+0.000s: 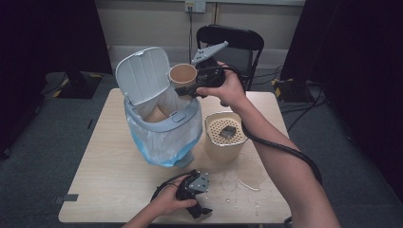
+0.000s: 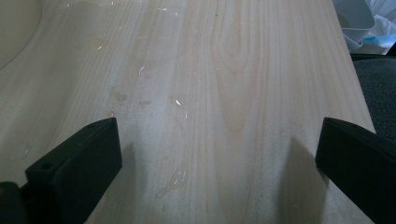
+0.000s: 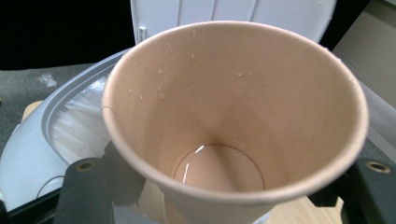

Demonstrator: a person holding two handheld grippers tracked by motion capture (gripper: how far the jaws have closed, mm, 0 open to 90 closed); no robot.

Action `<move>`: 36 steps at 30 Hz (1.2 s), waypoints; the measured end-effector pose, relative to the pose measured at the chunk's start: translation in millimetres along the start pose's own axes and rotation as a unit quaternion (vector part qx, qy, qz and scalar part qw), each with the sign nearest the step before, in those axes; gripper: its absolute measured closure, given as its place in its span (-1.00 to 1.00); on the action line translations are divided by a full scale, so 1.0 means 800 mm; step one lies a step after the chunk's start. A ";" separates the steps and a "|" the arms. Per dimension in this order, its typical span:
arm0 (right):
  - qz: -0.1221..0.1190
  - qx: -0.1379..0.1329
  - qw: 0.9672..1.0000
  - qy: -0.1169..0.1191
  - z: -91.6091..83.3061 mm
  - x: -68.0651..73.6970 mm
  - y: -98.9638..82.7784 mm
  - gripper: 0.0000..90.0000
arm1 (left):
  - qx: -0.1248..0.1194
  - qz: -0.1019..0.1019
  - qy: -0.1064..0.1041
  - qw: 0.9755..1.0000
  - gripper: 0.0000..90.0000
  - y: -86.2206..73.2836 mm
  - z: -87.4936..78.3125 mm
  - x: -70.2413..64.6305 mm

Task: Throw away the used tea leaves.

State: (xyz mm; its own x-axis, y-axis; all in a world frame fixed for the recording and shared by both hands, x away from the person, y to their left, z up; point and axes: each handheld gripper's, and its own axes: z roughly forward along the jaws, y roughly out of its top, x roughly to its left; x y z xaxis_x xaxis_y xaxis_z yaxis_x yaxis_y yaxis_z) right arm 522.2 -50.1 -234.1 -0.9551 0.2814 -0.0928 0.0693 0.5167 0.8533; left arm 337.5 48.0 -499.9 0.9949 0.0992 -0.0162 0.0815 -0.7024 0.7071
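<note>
Two tongs in play: the right tongs (image 1: 186, 89) are clamped on a brown paper cup (image 1: 183, 75), held above the open grey bin (image 1: 164, 124) at about one o'clock of its rim, droplets clinging inside the cup and a little liquid at its bottom. Left tongs (image 1: 202, 209) rest at six o'clock on the table (image 1: 104, 161), jaws wide apart, gripping nothing.

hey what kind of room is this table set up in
Probably a lab or studio set up for recording, not a home: a bare wooden table on grey carpet, a black folding chair against a plain wall, and cables trailing across the floor.
</note>
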 end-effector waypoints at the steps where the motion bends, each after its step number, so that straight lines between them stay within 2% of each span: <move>1: -0.002 0.001 1.000 0.000 0.001 0.000 0.000 -0.35 | 0.000 0.000 0.000 1.000 -1.00 0.000 0.000 0.000; 8: 0.002 -0.002 1.000 0.009 0.009 0.001 0.001 -0.37 | 0.001 0.000 0.000 1.000 -1.00 0.000 0.000 0.000; 13: 0.013 -0.011 1.000 0.006 0.010 0.002 -0.002 -0.60 | 0.000 0.000 0.000 1.000 -1.00 0.000 0.000 0.000; 16: 0.008 -0.006 1.000 0.010 0.006 0.002 -0.004 -0.59 | 0.001 0.000 0.000 1.000 -1.00 0.000 0.000 0.000; 23: 0.013 -0.015 1.000 0.013 -0.017 0.002 -0.019 -0.60 | 0.001 0.000 -0.001 1.000 -1.00 0.000 0.000 0.000; 28: 0.022 -0.023 0.999 0.009 -0.039 0.002 -0.039 -0.61 | 0.006 0.002 0.001 1.000 -1.00 0.001 -0.001 0.000; 36: 0.033 -0.028 0.999 0.002 -0.069 0.007 -0.073 -0.67 | -0.007 0.000 0.000 1.000 -1.00 -0.001 0.001 0.000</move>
State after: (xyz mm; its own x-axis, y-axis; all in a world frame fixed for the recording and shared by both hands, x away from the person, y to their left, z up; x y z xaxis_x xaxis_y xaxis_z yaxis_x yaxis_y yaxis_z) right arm 496.8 -123.3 -256.6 -0.9501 0.3100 -0.0336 0.1162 0.4519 0.8845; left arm 337.8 47.8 -501.1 0.9949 0.0998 -0.0162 0.0812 -0.6927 0.7167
